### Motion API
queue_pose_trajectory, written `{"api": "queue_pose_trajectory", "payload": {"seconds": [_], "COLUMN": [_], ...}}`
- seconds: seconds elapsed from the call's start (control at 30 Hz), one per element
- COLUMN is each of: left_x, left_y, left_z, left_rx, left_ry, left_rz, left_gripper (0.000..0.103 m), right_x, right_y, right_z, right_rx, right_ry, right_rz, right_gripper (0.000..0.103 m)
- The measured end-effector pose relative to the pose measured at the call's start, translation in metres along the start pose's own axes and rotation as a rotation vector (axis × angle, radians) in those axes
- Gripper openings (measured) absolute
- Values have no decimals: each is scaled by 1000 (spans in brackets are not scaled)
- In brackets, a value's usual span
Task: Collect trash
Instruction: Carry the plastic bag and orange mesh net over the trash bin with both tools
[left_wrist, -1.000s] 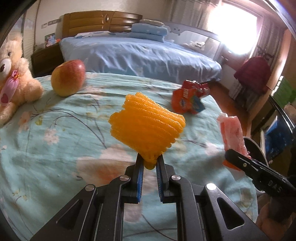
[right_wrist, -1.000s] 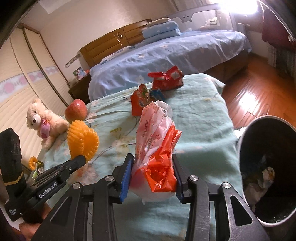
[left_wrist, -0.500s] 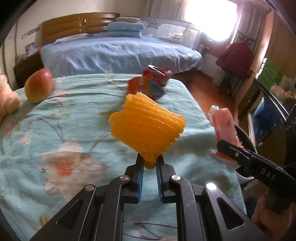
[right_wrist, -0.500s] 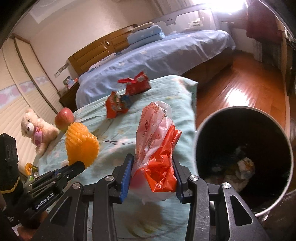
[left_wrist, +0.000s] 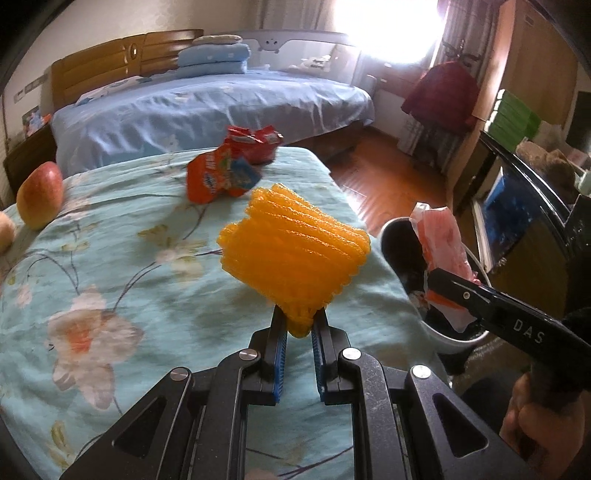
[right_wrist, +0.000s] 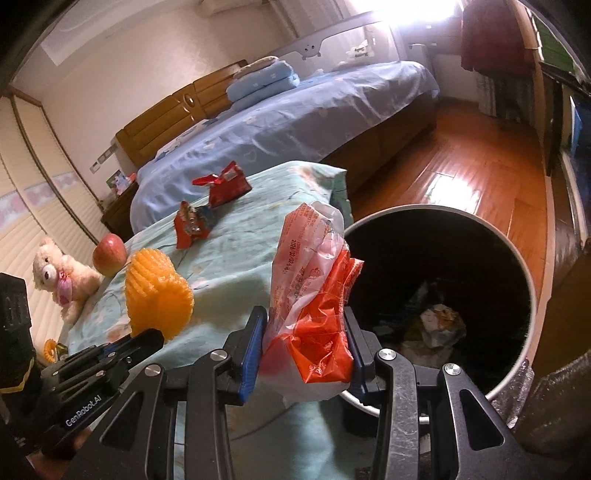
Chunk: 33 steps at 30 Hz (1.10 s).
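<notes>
Dark bin (right_wrist: 436, 236) contents (right_wrist: 439, 325) indistinct

Left gripper (left_wrist: 299, 325): angled downward, jaws clamped nearly shut.
Right gripper (right_wrist: 303, 350): angled downward, jaws partway apart, gripping.
Hand (left_wrist: 532, 424): wrapped around right handle.

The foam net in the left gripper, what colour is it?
Bright orange foam net, clearest in the left wrist view.

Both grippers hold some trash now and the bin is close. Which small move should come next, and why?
Probably carry the right gripper a little further right over the trash bin, then open it. It is shut on the red-and-clear plastic bag, which hangs just at the bin's near rim, not yet clearly over the opening.
</notes>
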<state>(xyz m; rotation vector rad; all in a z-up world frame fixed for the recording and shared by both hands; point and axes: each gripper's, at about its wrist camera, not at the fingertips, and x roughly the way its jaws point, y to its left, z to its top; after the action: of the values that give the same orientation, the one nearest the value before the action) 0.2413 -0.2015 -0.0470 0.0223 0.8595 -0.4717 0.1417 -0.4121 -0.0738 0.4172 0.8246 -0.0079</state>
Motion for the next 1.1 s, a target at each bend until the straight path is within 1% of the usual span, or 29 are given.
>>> {"api": "queue_pose_trajectory", "payload": {"seconds": [0.47, 1.1], "left_x": [14, 29], "left_y": [-34, -75], "left_z": [6, 16], "left_rx": [66, 124], "left_ry": [19, 31], "left_rz": [-32, -64], "left_gripper": [12, 12], "right_x": [-13, -19], "right_y": [-34, -64], "right_z": [-1, 7], "right_rx": [43, 86], "right_ry": [-12, -29], "right_rz": [-43, -92], "right_gripper": [40, 41]}}
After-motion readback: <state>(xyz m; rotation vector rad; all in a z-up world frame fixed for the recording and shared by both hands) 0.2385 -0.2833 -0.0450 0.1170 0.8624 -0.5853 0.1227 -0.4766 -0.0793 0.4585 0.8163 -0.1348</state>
